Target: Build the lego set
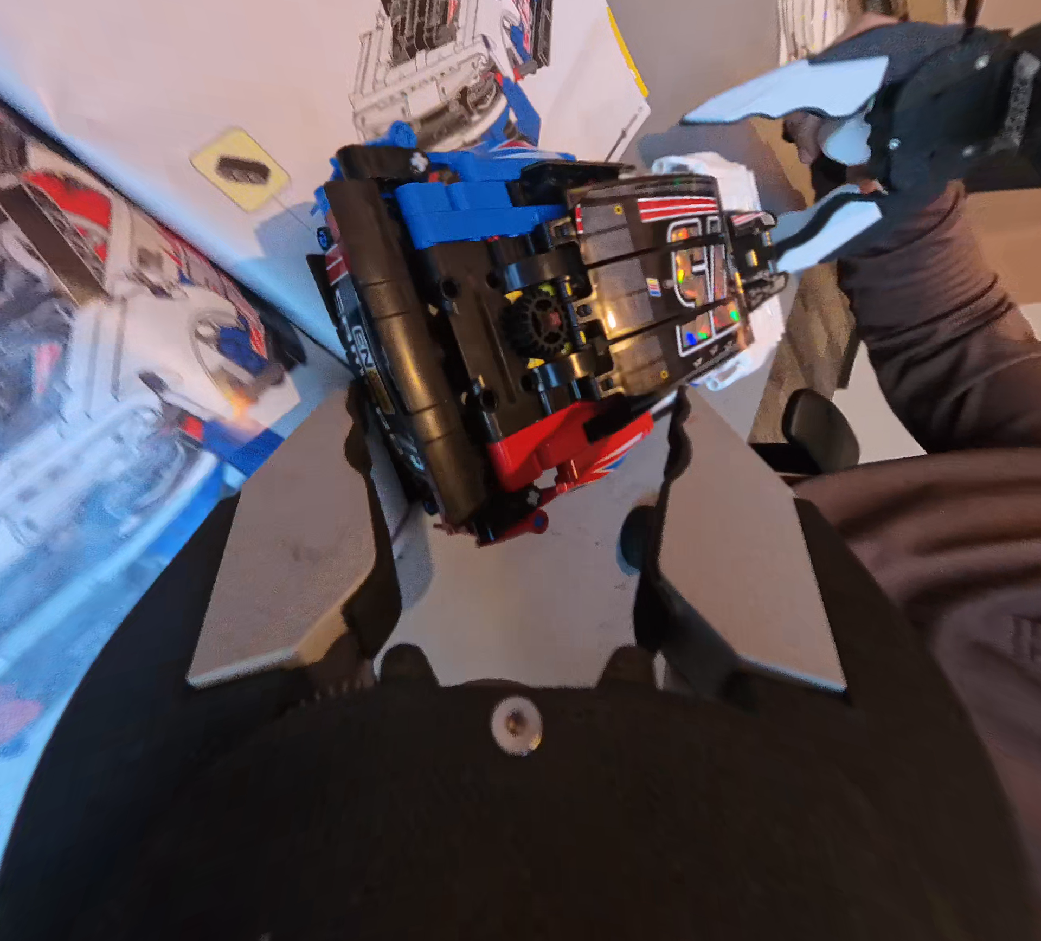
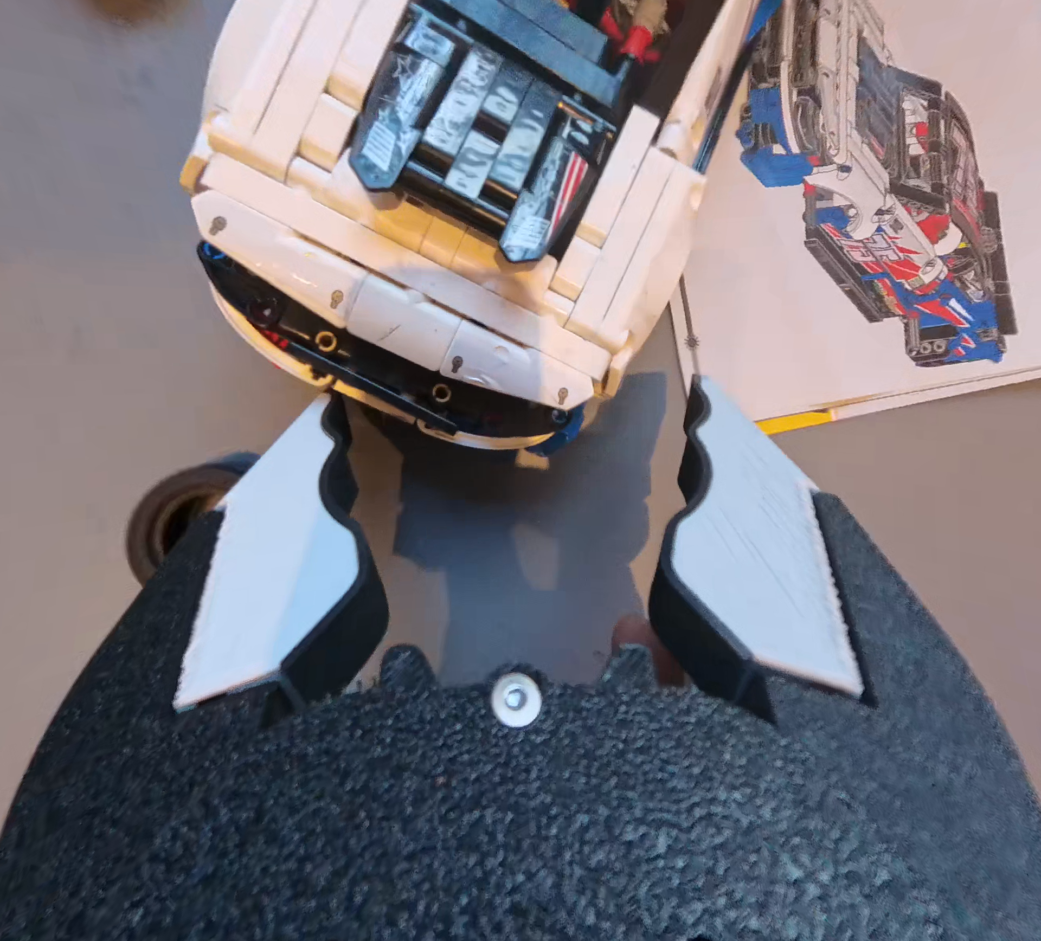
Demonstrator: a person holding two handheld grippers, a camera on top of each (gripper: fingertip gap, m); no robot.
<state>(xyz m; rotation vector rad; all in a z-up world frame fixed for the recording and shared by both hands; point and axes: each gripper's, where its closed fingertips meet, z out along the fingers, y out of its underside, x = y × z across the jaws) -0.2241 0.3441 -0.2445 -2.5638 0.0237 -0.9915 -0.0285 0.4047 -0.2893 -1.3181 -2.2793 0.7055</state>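
Left wrist view: left gripper (image 1: 515,407) clamps the lego car (image 1: 529,317) at frame centre, its rear end between the fingers, underside with black gear facing the camera, tipped on its side. Instruction booklet (image 1: 169,41) lies open upper left. Right gripper (image 1: 788,170) sits at upper right, spread, by the car's white nose.

Right wrist view: right gripper (image 2: 510,396) is spread wide and empty, just short of the car (image 2: 439,215), upper centre. Loose wheel (image 2: 169,514) lies on the table (image 2: 84,182), lower left. Body looks mostly built; wheels probably left.
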